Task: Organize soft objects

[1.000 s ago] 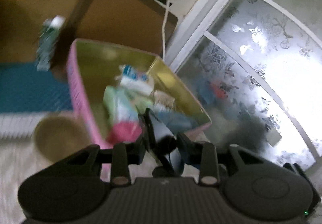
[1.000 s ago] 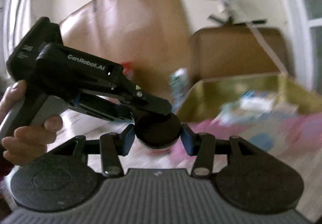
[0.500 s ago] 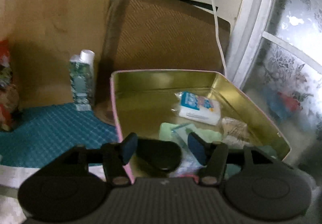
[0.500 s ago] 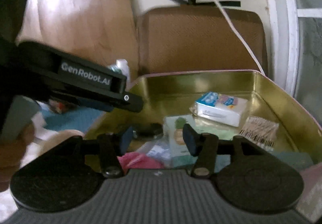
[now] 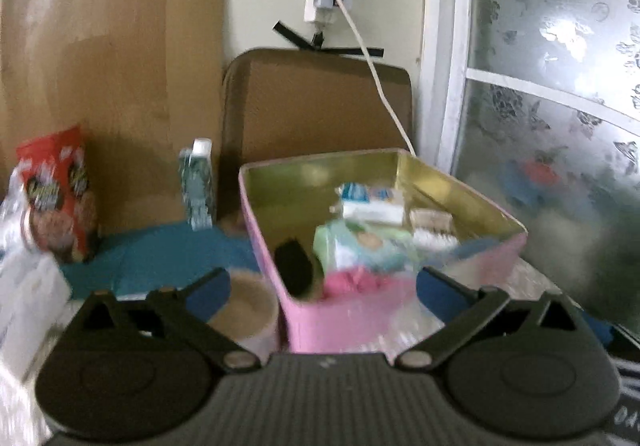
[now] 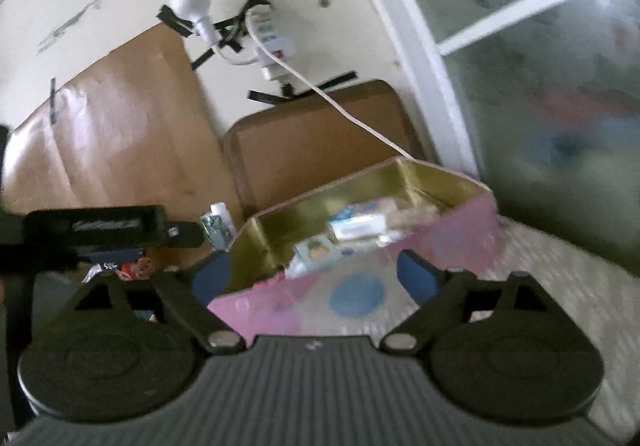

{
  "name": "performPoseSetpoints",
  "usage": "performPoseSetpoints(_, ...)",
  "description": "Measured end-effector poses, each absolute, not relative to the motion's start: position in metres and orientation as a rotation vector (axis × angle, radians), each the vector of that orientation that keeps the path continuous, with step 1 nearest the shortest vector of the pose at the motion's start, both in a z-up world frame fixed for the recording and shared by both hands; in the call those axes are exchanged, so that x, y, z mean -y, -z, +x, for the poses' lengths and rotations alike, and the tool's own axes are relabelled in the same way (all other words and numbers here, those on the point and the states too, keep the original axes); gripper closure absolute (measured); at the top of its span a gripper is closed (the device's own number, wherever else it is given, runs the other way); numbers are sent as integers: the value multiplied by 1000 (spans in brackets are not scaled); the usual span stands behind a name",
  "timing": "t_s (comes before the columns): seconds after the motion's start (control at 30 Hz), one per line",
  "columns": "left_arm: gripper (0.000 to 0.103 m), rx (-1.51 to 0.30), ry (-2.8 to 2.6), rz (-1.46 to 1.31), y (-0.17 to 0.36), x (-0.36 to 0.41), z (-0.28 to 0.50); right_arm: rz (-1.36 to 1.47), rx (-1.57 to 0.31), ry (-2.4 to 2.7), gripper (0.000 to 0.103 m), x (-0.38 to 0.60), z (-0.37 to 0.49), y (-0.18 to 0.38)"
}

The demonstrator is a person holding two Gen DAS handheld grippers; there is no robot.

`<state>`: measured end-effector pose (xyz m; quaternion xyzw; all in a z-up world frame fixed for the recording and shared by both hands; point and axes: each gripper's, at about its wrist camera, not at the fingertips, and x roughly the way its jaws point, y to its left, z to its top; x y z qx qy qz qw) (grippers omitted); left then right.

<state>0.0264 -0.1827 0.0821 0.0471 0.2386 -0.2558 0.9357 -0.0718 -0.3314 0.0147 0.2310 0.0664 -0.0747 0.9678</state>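
Left hand-held gripper [image 5: 322, 288]: jaws have just been opening and now stand wide, nothing between them.
Right hand-held gripper [image 6: 314, 274]: likewise just opened wide and empty.
Soft things: the black pouch [image 5: 294, 266], pink cloth [image 5: 356, 282] and green packet [image 5: 360, 242] lie in the pink tin [image 5: 340, 318] just ahead of both.
Risk: the tin's near wall sits between the spread fingers; a hasty reach could knock it and shift the contents.
Risk: the cup [image 5: 246, 308] beside the tin may be bumped over.
Cause: blur suggests fast movement.

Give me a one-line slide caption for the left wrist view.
Left tool open and empty before the pink tin holding soft packets.
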Motion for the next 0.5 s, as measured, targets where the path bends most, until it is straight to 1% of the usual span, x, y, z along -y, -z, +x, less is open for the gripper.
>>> performPoseSetpoints(0.17,0,-510,468,100,-72,165,1,464,-157,177,5,324,-83,-20)
performPoseSetpoints(0.23,0,-509,441,107,-69,158,-7,474,-169,164,0,321,-88,-22)
performPoseSetpoints(0.5,0,-496,362,141,-60,139,-27,448,-176,134,0,299,-104,-29)
